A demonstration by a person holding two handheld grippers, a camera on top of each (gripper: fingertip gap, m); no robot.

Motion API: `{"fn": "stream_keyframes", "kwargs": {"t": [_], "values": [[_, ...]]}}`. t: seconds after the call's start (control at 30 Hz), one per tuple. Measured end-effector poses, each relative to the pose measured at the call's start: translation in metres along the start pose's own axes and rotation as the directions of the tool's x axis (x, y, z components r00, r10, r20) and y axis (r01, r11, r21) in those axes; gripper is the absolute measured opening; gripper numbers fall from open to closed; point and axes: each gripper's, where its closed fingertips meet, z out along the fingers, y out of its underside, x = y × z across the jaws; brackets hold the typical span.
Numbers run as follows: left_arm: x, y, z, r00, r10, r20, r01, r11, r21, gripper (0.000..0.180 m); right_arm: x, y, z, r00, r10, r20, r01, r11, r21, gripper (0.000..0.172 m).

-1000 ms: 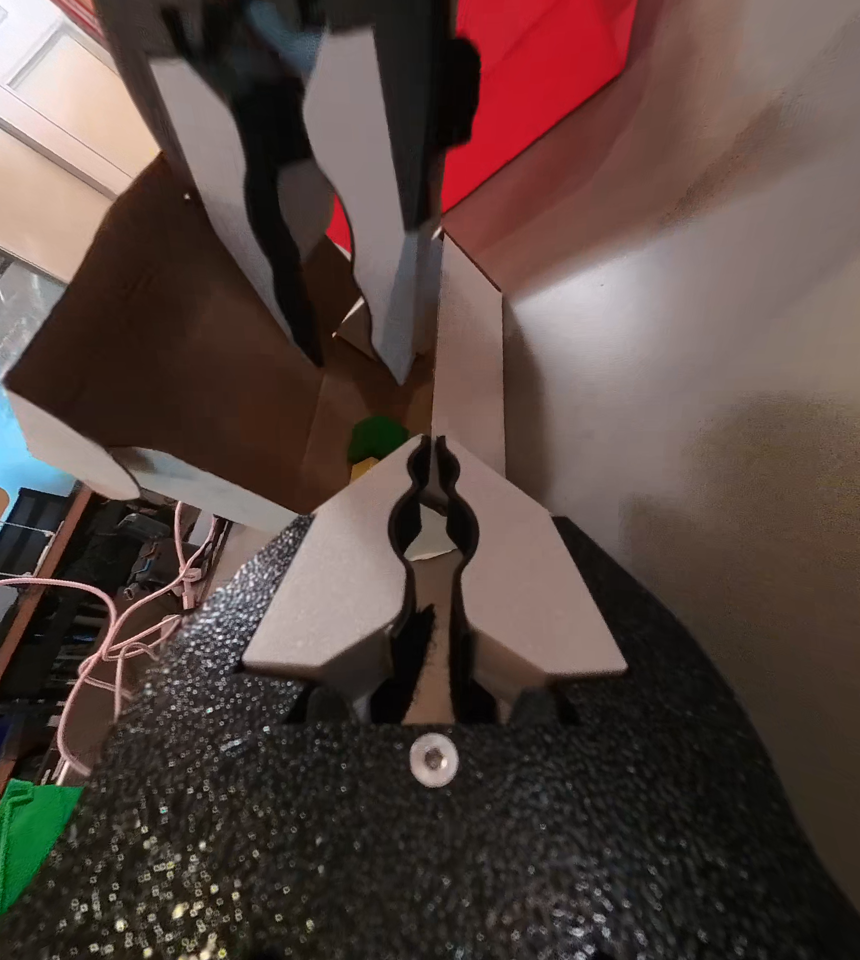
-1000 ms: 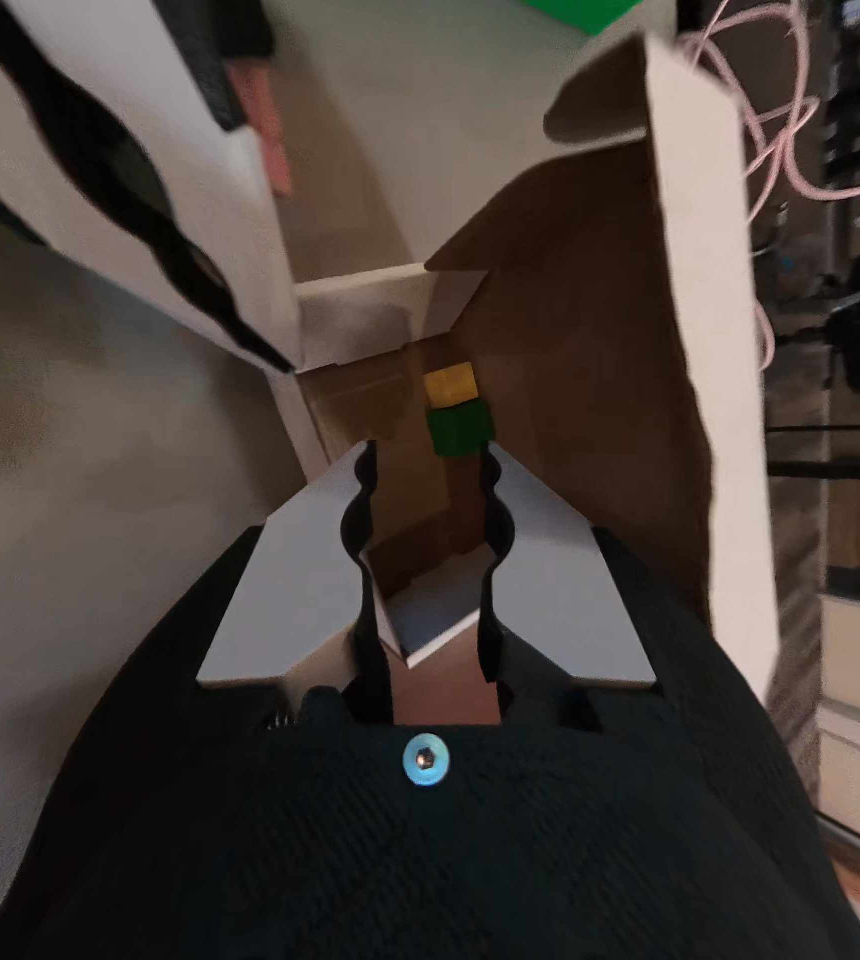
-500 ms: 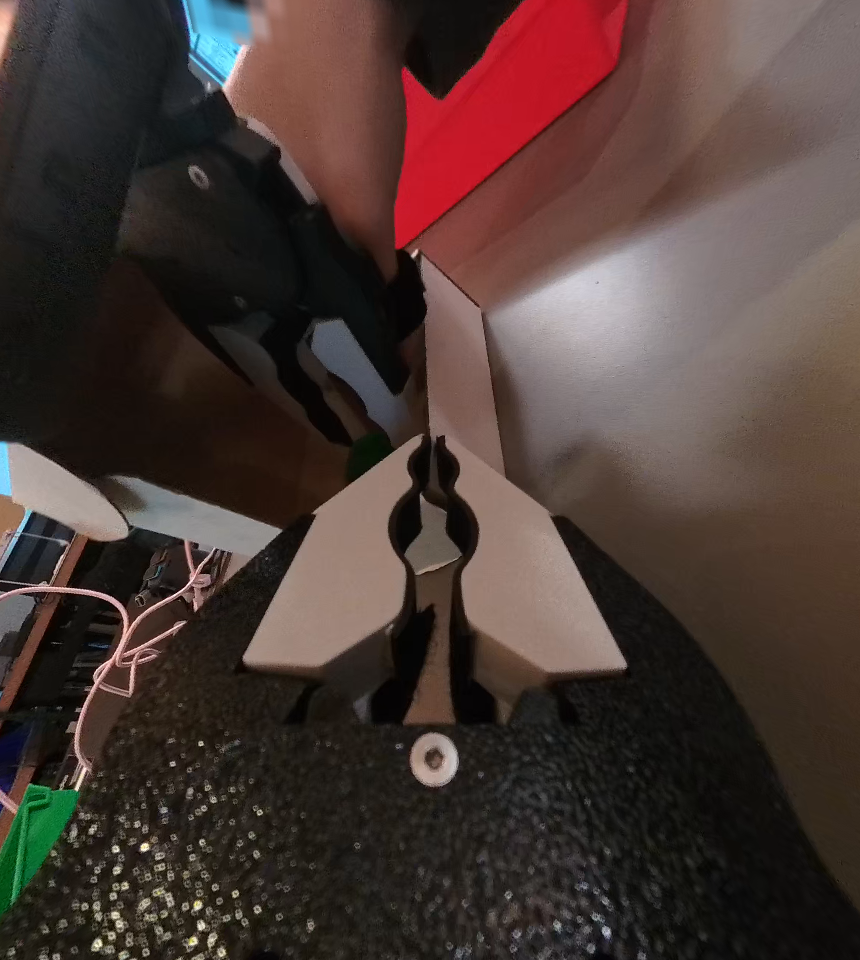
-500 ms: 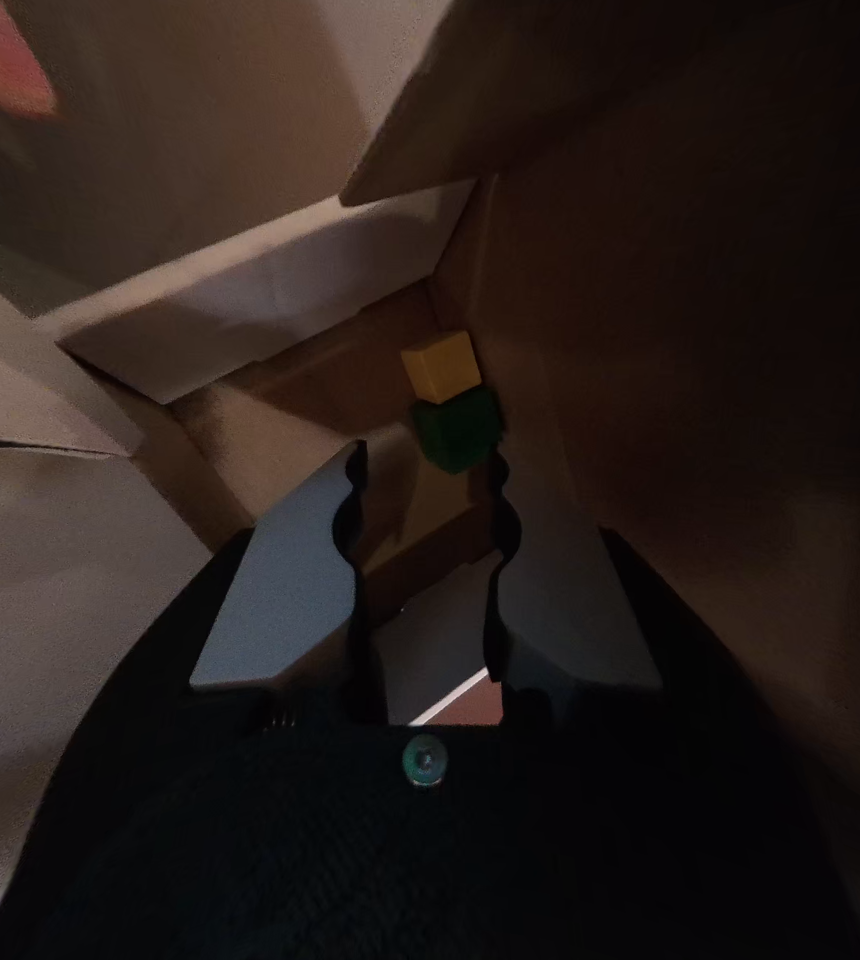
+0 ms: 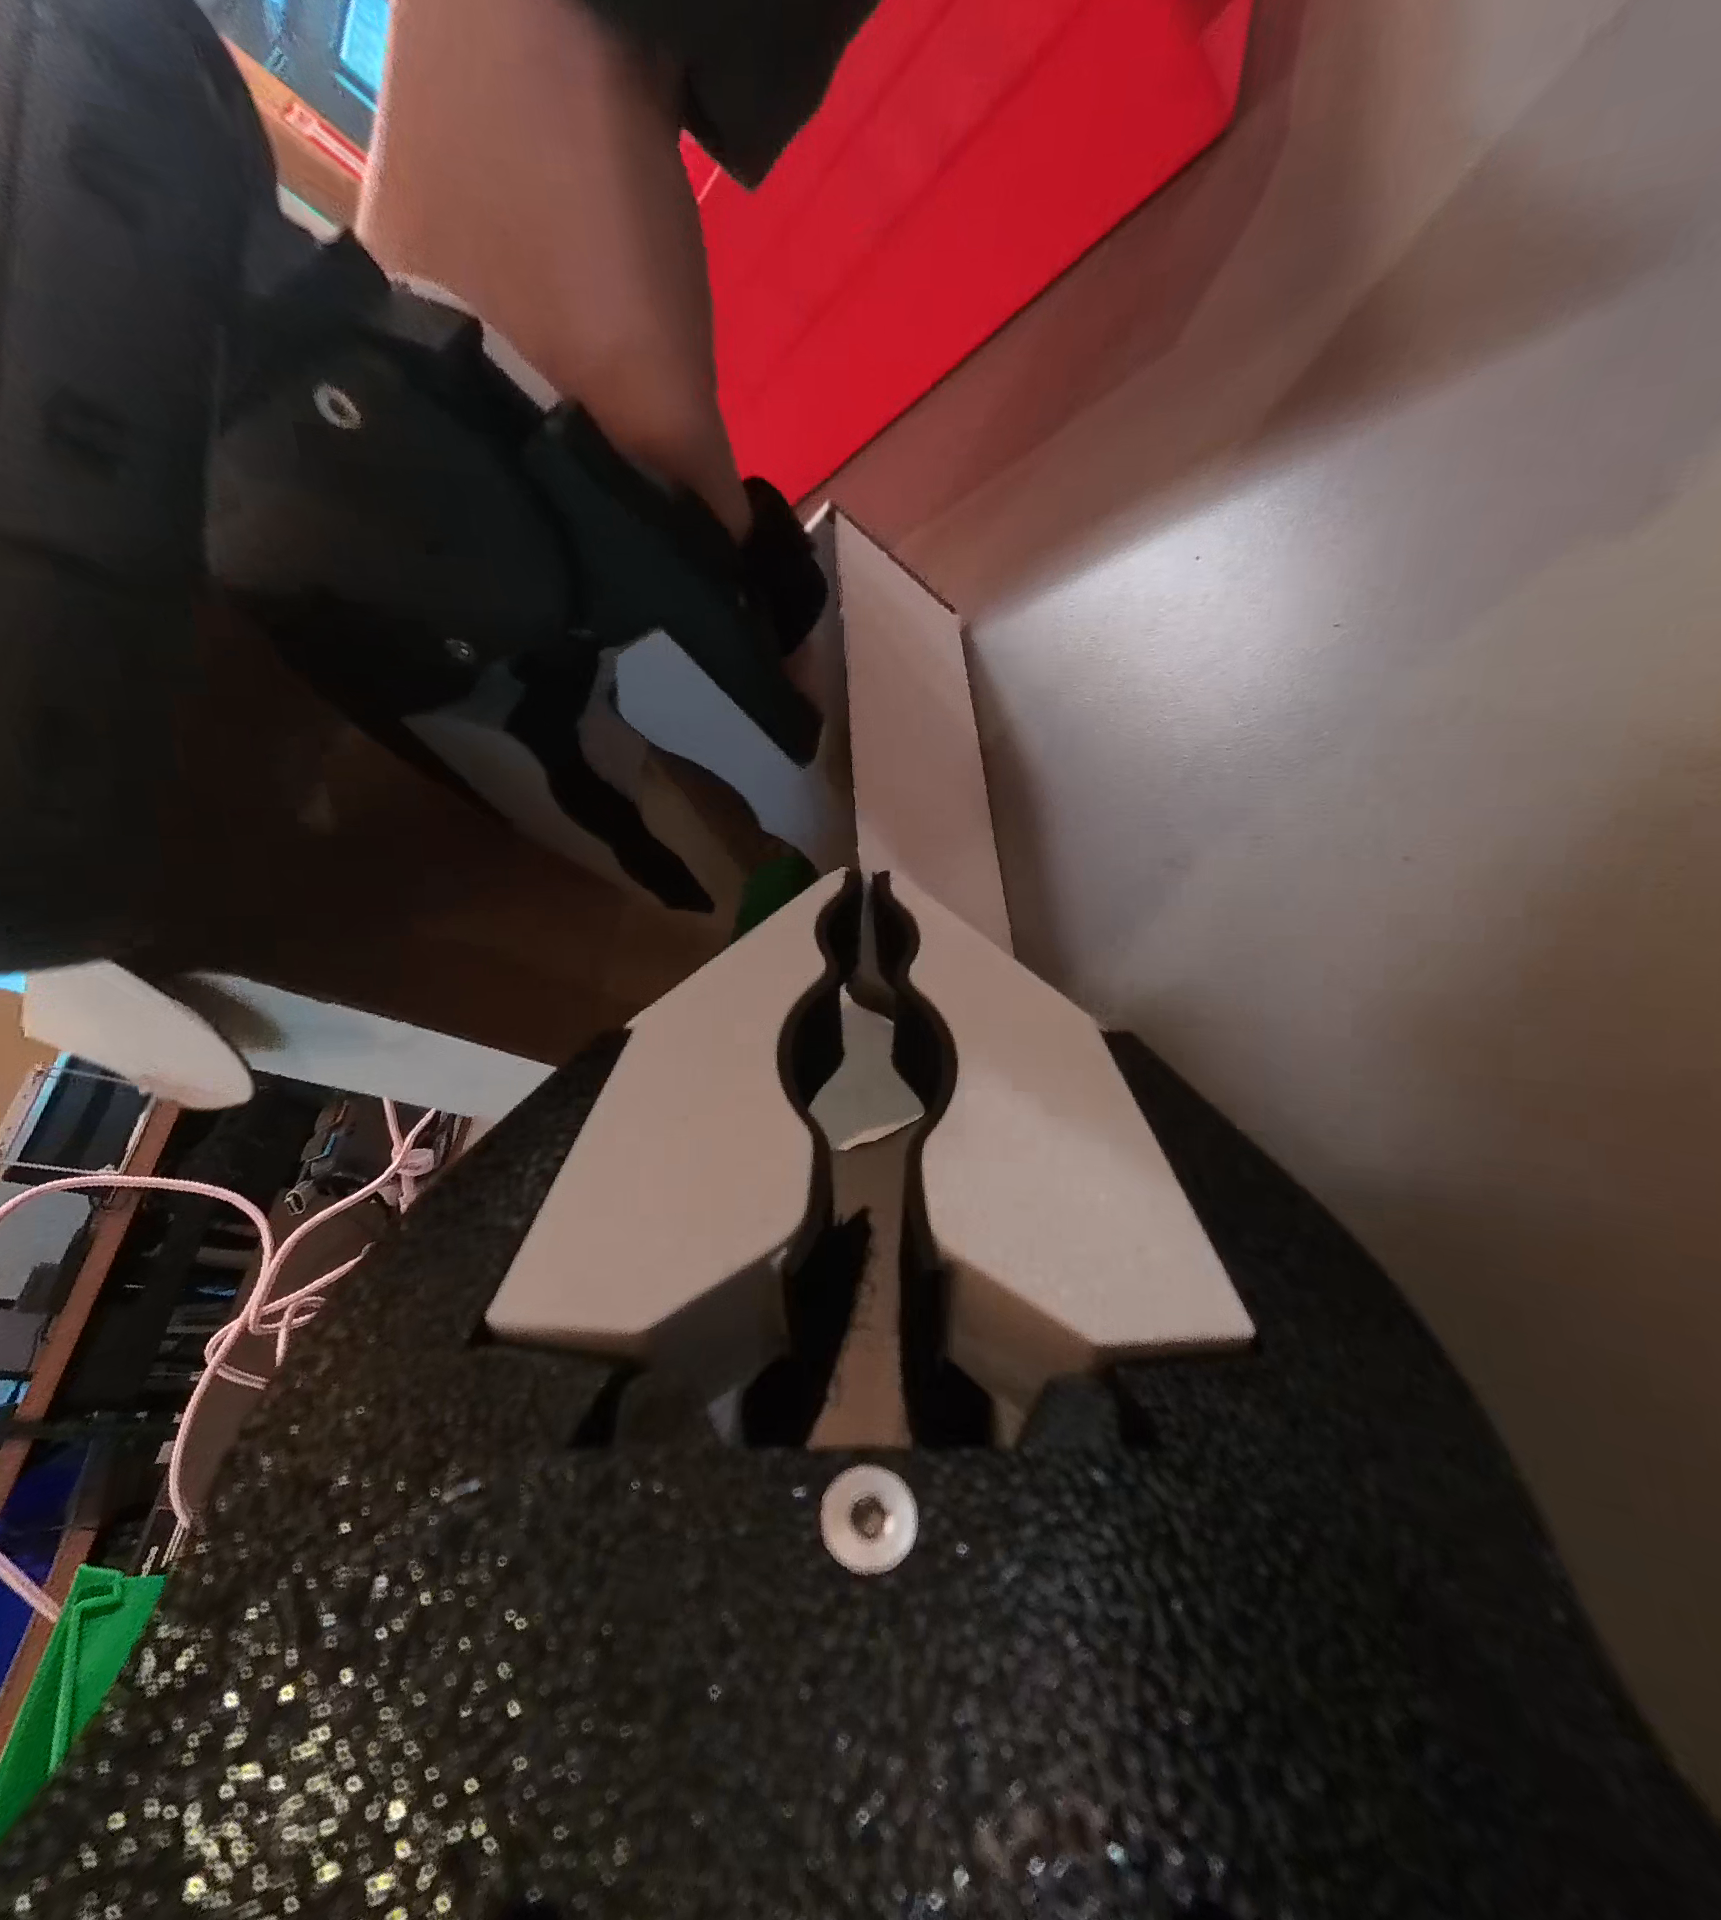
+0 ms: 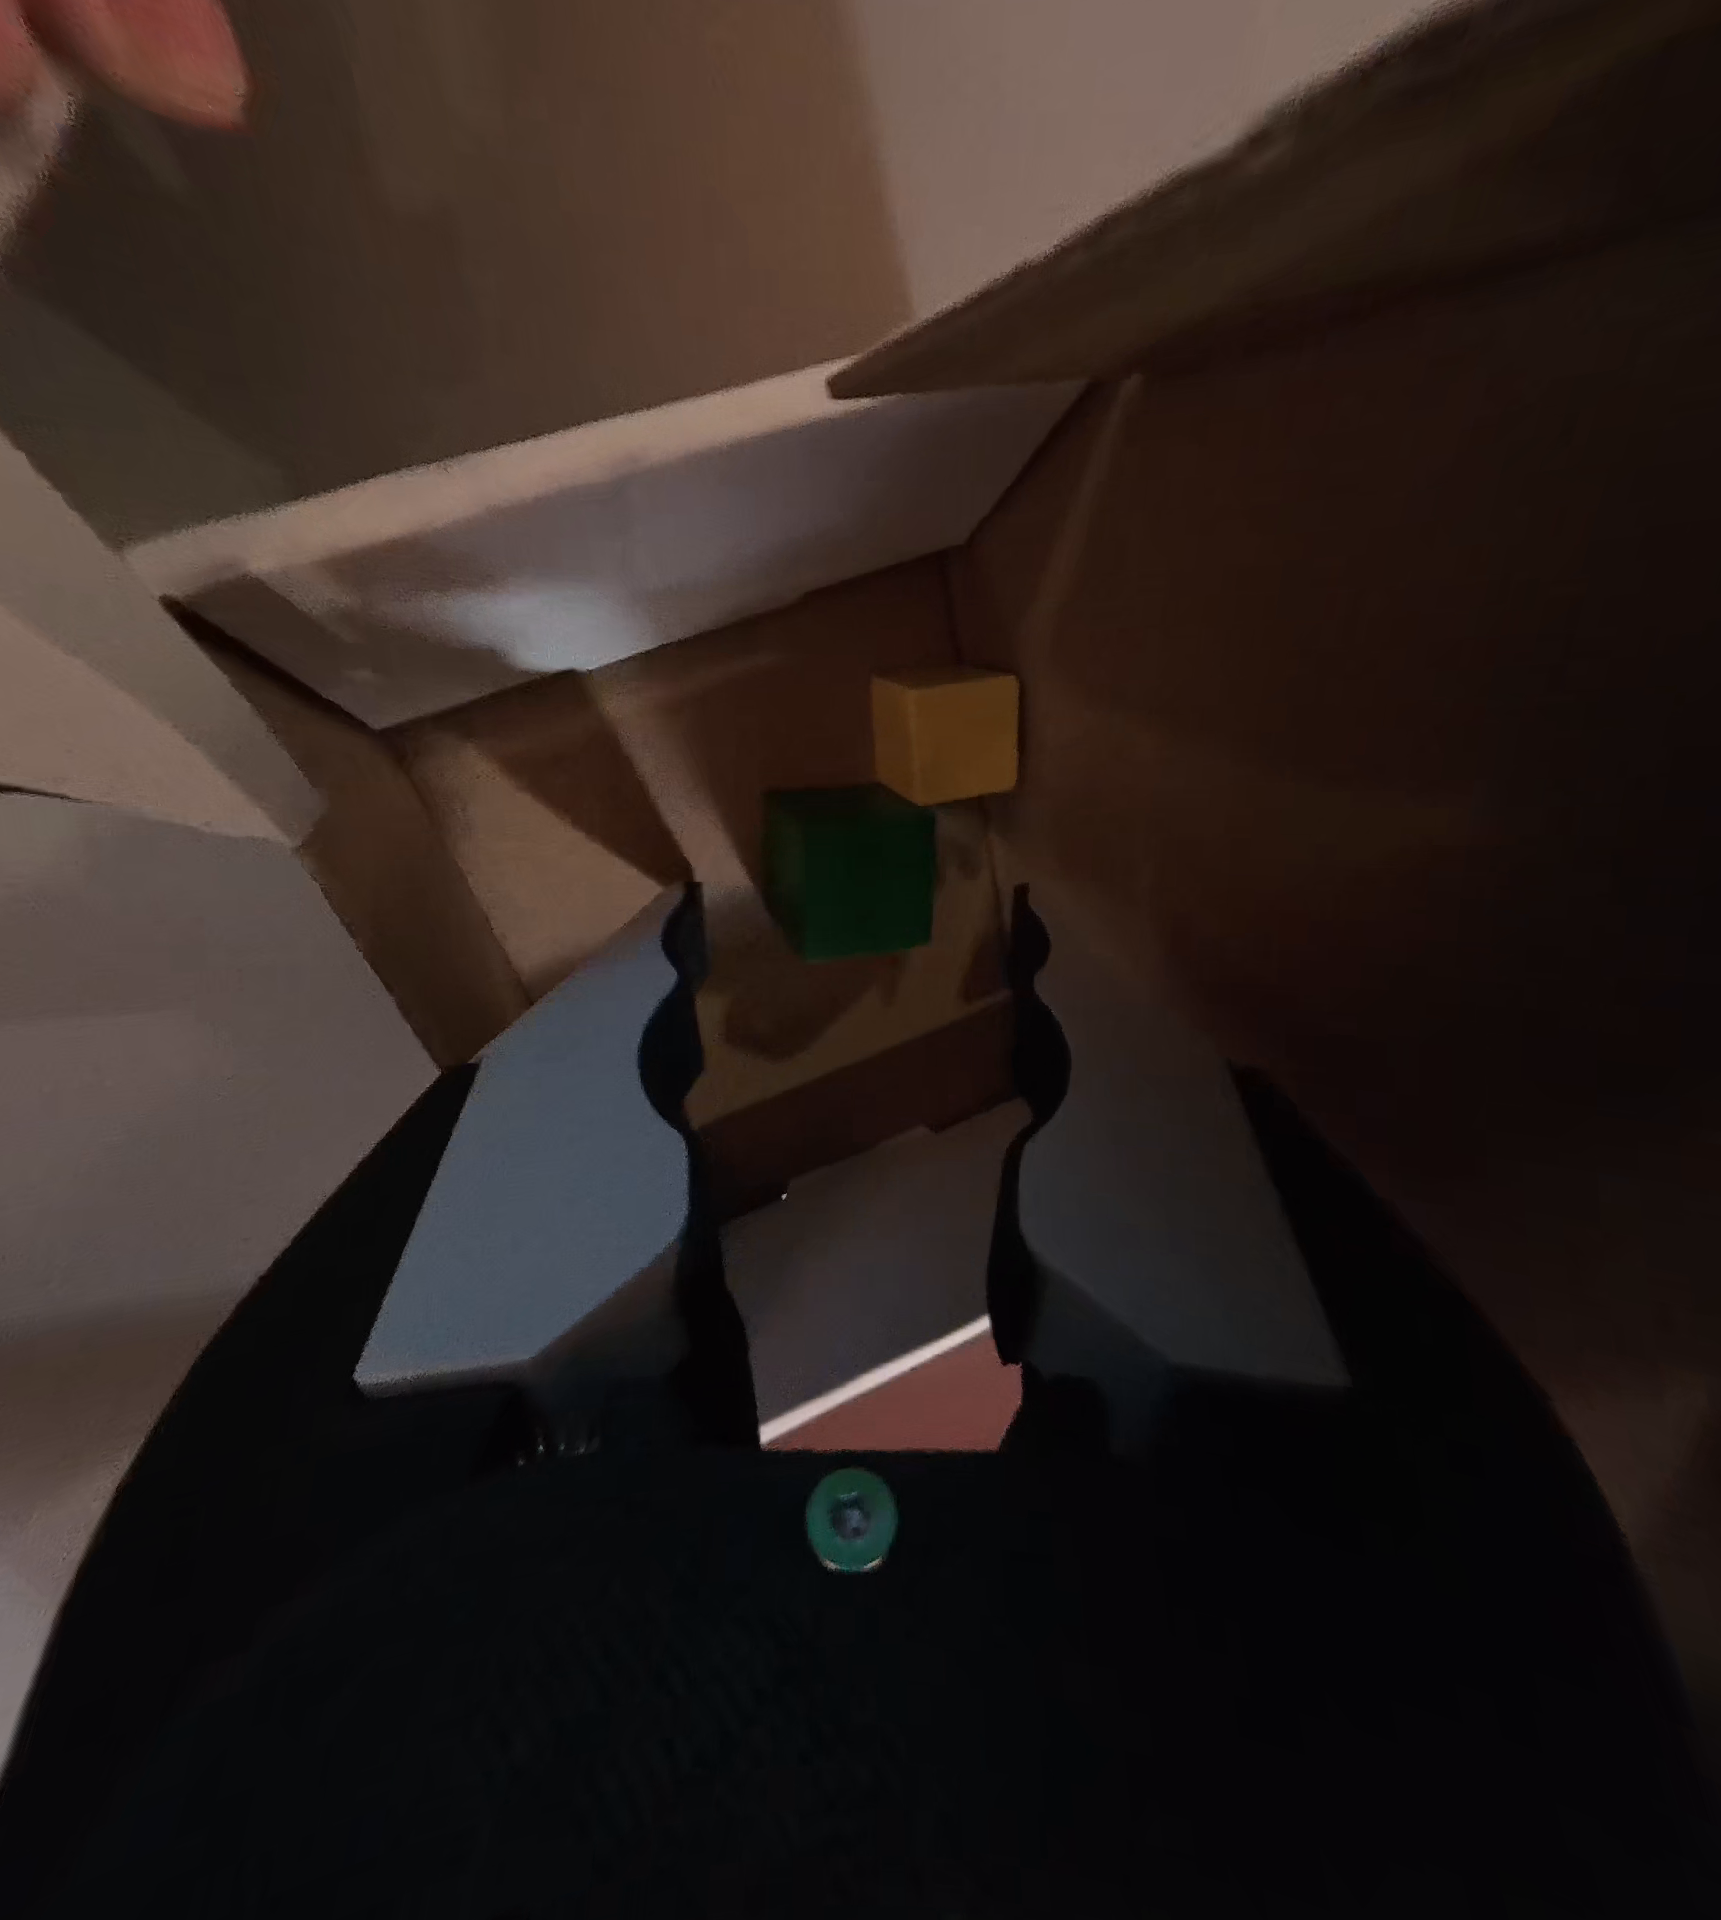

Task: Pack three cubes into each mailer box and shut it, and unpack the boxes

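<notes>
Right wrist view: the right tongs stand wide apart, holding nothing, reaching inside the open mailer box toward the green cube, probably to lift it out. A yellow cube sits just beyond the green cube. The left tongs are clamped on the box's white side wall, apparently steadying it.

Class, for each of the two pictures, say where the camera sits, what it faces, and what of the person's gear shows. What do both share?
Left wrist view: rides the left gripper, fingers shut on the mailer box wall edge; the right gripper reaches in.
Right wrist view: rides the right gripper, fingers open, facing the green cube and yellow cube inside.
Shared: box, green cube.
</notes>
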Motion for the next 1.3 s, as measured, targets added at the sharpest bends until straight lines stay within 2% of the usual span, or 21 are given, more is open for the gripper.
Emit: {"fn": "stream_keyframes", "kwargs": {"t": [0.1,0.2,0.27,0.43,0.53,0.7,0.83,0.97,1.13,1.23,1.3], "values": [[0.0,0.0,0.0,1.0,0.006,0.003,-0.006,1.0,-0.002,0.0,-0.002,-0.001,0.002,0.999,-0.017,0.036,0.017,1.0,-0.004,0.053],[0.0,0.0,0.0,1.0,0.006,0.004,-0.006,1.0,-0.002,0.0,-0.008,-0.002,0.003,0.997,-0.026,0.074,0.027,1.0,-0.012,0.039],[0.0,0.0,0.0,1.0,0.008,0.005,-0.008,1.0,-0.002,0.0,-0.008,-0.002,0.004,0.997,-0.033,0.07,0.035,0.999,-0.021,0.03],[0.0,0.0,0.0,1.0,0.012,0.007,-0.012,1.0,-0.003,0.0,-0.007,-0.003,-0.005,0.999,-0.048,0.024,0.048,0.999,0.005,0.027],[0.0,0.0,0.0,1.0,0.016,0.008,-0.016,1.0,-0.004,0.0,-0.011,-0.003,-0.031,0.999,-0.026,-0.019,0.028,0.998,0.058,0.026],[0.0,0.0,0.0,1.0,0.018,0.009,-0.018,1.0,-0.001,0.001,-0.03,0.017,-0.098,0.996,0.027,-0.085,-0.014,0.987,0.159,0.027],[0.0,0.0,0.001,0.999,0.031,0.014,-0.031,1.0,-0.005,0.001,-0.039,0.064,-0.153,0.986,0.12,-0.114,-0.099,0.979,0.176,0.026],[0.0,0.0,0.001,0.999,0.037,0.015,-0.037,0.999,-0.004,0.001,-0.044,0.155,-0.178,0.965,0.228,-0.128,-0.226,0.974,0.031,0.027],[-0.001,-0.001,0.004,0.998,0.05,0.023,-0.05,0.999,-0.01,0.001,-0.061,0.26,-0.179,0.927,0.355,-0.118,-0.367,0.923,-0.112,0.027],[-0.001,-0.001,0.004,0.997,0.074,0.031,-0.073,0.997,-0.015,0.001,-0.075,0.284,-0.158,0.912,0.405,-0.067,-0.41,0.905,-0.113,0.027],[-0.001,-0.001,0.004,0.997,0.07,0.031,-0.07,0.997,-0.013,0.001,-0.083,0.296,-0.143,0.914,0.403,-0.043,-0.405,0.9,-0.16,0.027]]}}
